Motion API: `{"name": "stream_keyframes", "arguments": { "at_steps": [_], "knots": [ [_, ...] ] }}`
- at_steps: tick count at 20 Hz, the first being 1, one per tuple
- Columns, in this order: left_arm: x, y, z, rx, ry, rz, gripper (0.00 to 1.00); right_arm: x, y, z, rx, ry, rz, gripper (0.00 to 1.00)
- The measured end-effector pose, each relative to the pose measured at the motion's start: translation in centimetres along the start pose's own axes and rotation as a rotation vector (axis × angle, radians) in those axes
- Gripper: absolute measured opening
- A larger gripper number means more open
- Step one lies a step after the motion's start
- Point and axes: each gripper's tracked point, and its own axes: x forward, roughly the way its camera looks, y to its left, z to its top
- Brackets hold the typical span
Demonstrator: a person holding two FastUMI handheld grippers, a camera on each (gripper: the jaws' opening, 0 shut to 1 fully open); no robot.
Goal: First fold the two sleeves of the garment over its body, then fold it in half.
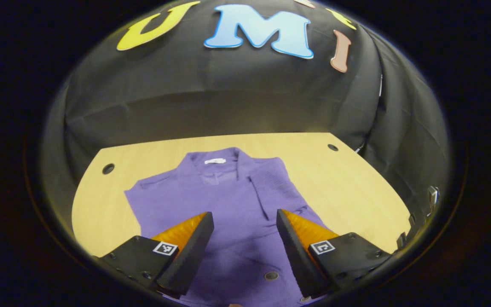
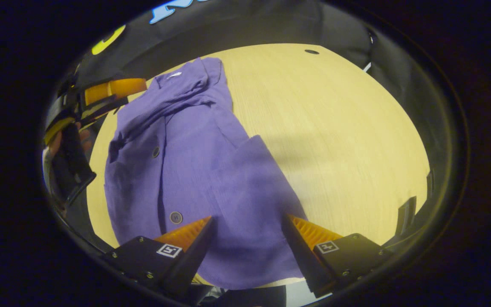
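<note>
The purple garment (image 1: 228, 200) lies flat on the wooden table (image 1: 348, 179), collar at the far end, both sleeves seemingly folded over its body. My left gripper (image 1: 244, 232) and right gripper (image 2: 247, 238) hover above its near end, fingers apart, holding nothing. I judge the halving fold is due: each must pinch a near hem corner and carry it toward the collar.
</note>
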Motion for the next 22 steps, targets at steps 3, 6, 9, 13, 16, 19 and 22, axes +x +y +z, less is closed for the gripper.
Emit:
{"name": "stream_keyframes", "arguments": {
  "at_steps": [3,6,9,13,16,19,22],
  "knots": [
    [-2.5,1.5,-2.6,-0.032,0.037,0.023,0.97,0.1,-0.2,-0.2,-0.033,0.017,-0.028,0.97],
    [-5.3,2.9,-5.8,-0.058,0.087,0.045,0.98,0.3,-0.3,-0.5,-0.065,0.035,-0.050,0.96],
    [-7.7,4.4,-8.5,-0.085,0.129,0.072,0.95,0.4,-0.4,-0.9,-0.104,0.057,-0.076,0.97],
    [-10.4,5.6,-11.1,-0.110,0.167,0.107,0.95,0.4,-0.5,-1.3,-0.159,0.079,-0.114,0.98],
    [-12.0,6.0,-12.8,-0.137,0.192,0.131,0.98,0.5,-0.4,-1.3,-0.166,0.096,-0.123,0.99],
    [-13.9,6.2,-15.0,-0.144,0.240,0.155,0.94,0.6,-0.3,-1.2,-0.162,0.118,-0.124,0.99],
    [-15.9,5.8,-17.5,-0.154,0.291,0.162,0.98,0.6,-0.3,-1.1,-0.161,0.128,-0.128,0.99]
  ]
}}
